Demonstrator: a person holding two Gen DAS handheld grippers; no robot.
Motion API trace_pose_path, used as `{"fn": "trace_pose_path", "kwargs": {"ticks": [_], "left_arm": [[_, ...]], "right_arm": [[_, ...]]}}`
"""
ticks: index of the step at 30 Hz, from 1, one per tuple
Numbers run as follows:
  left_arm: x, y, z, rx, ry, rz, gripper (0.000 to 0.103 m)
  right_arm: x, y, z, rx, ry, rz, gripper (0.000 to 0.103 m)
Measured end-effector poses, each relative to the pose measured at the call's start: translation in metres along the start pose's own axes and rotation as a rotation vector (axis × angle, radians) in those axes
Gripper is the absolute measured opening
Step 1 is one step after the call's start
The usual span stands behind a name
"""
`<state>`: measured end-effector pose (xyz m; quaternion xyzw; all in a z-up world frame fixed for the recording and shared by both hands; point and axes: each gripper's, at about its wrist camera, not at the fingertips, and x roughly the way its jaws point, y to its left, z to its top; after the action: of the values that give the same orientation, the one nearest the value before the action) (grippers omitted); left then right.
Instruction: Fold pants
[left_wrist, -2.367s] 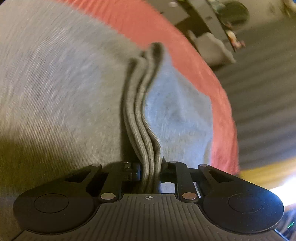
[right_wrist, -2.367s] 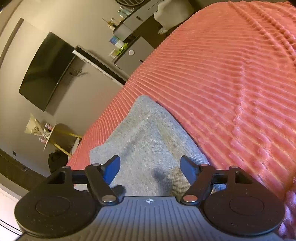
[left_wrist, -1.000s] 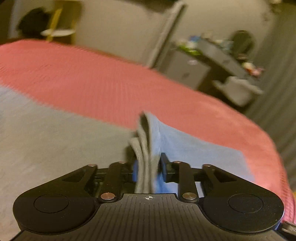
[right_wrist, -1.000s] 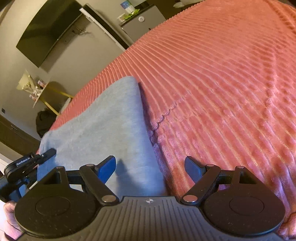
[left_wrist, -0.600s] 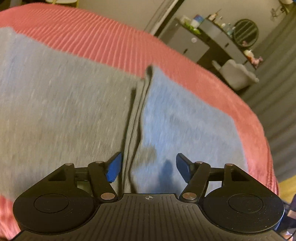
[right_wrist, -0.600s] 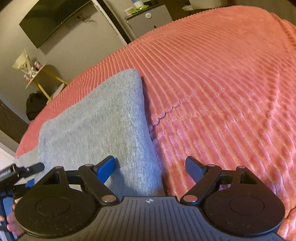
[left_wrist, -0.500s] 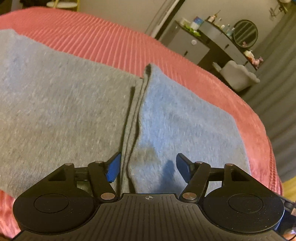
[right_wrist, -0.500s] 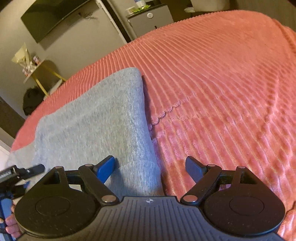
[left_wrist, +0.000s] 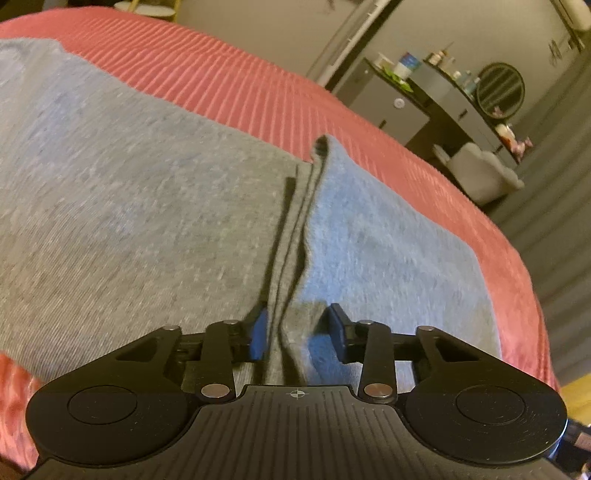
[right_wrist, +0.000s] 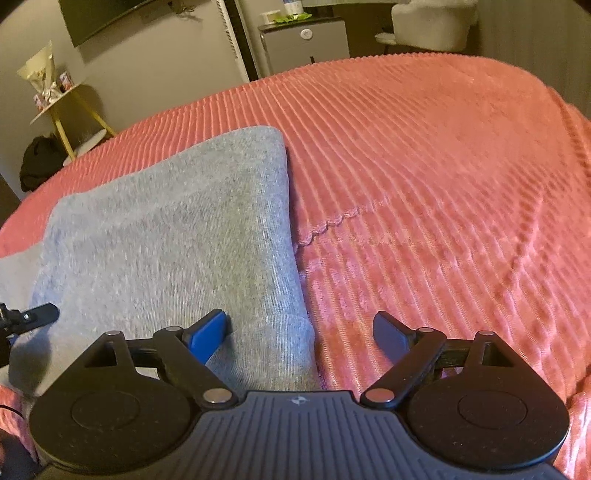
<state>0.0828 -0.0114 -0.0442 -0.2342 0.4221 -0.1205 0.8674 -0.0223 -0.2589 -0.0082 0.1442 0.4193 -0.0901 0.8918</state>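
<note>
Grey pants (left_wrist: 147, 221) lie folded on a salmon ribbed bedspread (left_wrist: 221, 81). A stacked folded edge (left_wrist: 295, 229) runs up the middle of the left wrist view and passes between the fingers of my left gripper (left_wrist: 297, 332). Its jaws are closing, and the right pad still stands off the cloth. In the right wrist view the pants (right_wrist: 166, 240) fill the left half, with the ribbed band end (right_wrist: 280, 350) low between the fingers. My right gripper (right_wrist: 299, 332) hovers open over that end and the bedspread (right_wrist: 424, 184). The left gripper's tip (right_wrist: 29, 317) shows at the left edge.
Beyond the bed stand a grey dresser (left_wrist: 424, 99) with bottles and a round mirror, a white chair (left_wrist: 480, 173), and a grey cabinet (right_wrist: 303, 44). A wall TV (right_wrist: 110, 14), a yellow-legged side table (right_wrist: 74, 103) and a dark bag (right_wrist: 37, 162) are at the left.
My left gripper let go of the folded edge, which now lies flat on the pants, spread wide, then narrowed around the edge again. My right gripper stayed open while its view rolled.
</note>
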Motion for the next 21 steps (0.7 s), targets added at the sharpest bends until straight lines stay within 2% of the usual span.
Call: {"fn": "trace_pose_path", "kwargs": {"ticks": [7,9,11,12,14,16,19,21], "left_arm": [[-0.002,0.010,-0.002,-0.025,0.006,-0.021,0.031],[-0.001,0.011,-0.002,-0.023,0.005,-0.023,0.029],[0.000,0.011,-0.002,-0.028,0.003,-0.027,0.025],[-0.001,0.012,-0.001,-0.030,0.001,-0.032,0.024],[-0.002,0.014,-0.002,-0.037,-0.004,-0.045,0.020],[-0.004,0.015,-0.002,-0.043,-0.011,-0.056,0.019],[-0.005,0.017,-0.001,-0.059,-0.020,-0.077,0.018],[-0.006,0.021,0.000,-0.084,-0.021,-0.099,0.017]], "right_arm": [[-0.004,-0.011,0.001,0.052,0.000,0.028,0.088],[-0.009,-0.014,0.001,0.071,-0.032,0.046,0.088],[-0.023,-0.020,0.000,0.096,-0.116,0.099,0.087],[-0.031,-0.022,-0.001,0.107,-0.163,0.133,0.084],[-0.042,-0.024,-0.004,0.118,-0.218,0.197,0.067],[-0.048,-0.027,-0.007,0.142,-0.190,0.266,0.056],[-0.049,-0.031,-0.015,0.240,-0.108,0.359,0.054],[-0.053,-0.032,-0.025,0.307,-0.065,0.376,0.054]]}}
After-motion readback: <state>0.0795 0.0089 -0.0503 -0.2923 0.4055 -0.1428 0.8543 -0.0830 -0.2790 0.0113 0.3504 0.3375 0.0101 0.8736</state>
